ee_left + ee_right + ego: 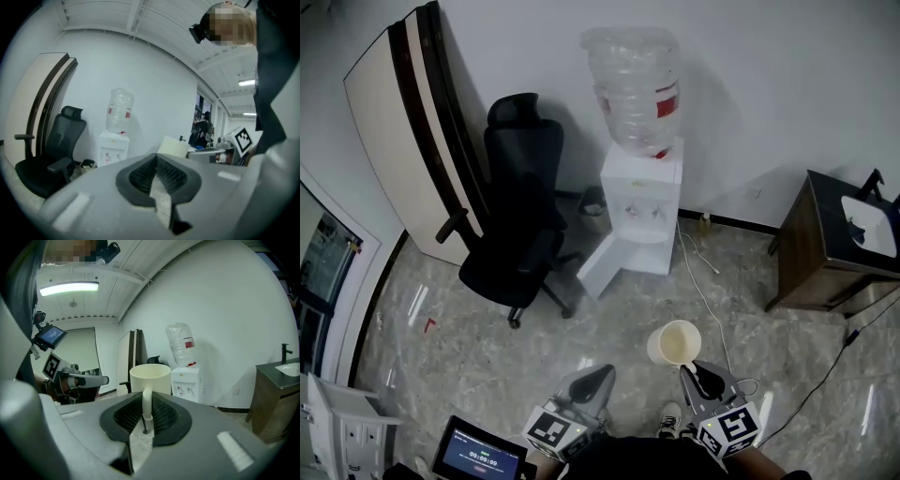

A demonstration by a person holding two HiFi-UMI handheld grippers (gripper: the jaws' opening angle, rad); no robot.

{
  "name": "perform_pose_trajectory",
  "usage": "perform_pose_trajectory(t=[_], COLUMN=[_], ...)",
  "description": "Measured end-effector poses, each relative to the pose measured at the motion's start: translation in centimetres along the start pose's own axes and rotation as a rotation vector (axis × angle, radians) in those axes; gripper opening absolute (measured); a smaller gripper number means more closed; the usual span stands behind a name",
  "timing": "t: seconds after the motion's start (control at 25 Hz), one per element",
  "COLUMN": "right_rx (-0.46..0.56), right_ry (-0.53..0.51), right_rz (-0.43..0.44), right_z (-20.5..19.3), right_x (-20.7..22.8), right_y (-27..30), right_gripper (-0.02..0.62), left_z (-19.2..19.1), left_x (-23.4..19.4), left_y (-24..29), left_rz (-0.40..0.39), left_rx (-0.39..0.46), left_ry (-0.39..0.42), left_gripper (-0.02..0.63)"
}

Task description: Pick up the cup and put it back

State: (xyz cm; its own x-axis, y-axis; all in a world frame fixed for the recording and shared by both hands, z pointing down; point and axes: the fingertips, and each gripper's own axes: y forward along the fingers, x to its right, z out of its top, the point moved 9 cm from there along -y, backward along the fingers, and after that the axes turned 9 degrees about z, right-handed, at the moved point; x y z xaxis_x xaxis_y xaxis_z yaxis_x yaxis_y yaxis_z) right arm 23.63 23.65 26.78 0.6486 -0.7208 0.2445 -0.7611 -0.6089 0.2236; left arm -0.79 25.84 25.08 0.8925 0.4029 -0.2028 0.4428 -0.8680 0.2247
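Note:
A cream cup (675, 342) with a handle hangs in the air above the marble floor, its mouth tilted up. My right gripper (697, 374) is shut on the cup's handle. In the right gripper view the cup (150, 378) stands upright just beyond the jaws, and its handle (147, 401) is pinched between the dark pads of the right gripper (145, 417). My left gripper (593, 382) is held beside it at the left, shut with nothing in it. From the left gripper (157, 177) view the cup (174, 146) shows side-on to the right.
A white water dispenser (639, 211) with a clear bottle stands against the far wall. To its left are a black office chair (514, 230) and a folded board (408, 131). At the right is a dark cabinet (825, 253) with a sink. A cable (703, 291) crosses the floor.

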Motion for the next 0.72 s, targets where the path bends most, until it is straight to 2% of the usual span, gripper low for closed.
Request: perform_pose_trajectory(t=[0.28,0.52,0.72], right_rx=[0.024,0.015,0.019], right_ry=[-0.032,-0.024,-0.042], right_rz=[-0.03,-0.065,-0.08], right_z=[1.0,0.3,0.6], right_x=[-7.3,-10.4,-12.0], right_y=[3.0,4.1,4.0], right_gripper=[0.049,0.049,0.049], left_z=[0.1,0.0,-0.1], left_x=[-3.6,-5.4,-5.1], left_y=[-3.3,-4.4,-4.6], left_rz=[-0.081,-0.15,-0.213], left_rx=[0.01,0.008,0.003], left_ry=[-0.002,0.01,0.013], left_gripper=[0.005,0.005,0.005])
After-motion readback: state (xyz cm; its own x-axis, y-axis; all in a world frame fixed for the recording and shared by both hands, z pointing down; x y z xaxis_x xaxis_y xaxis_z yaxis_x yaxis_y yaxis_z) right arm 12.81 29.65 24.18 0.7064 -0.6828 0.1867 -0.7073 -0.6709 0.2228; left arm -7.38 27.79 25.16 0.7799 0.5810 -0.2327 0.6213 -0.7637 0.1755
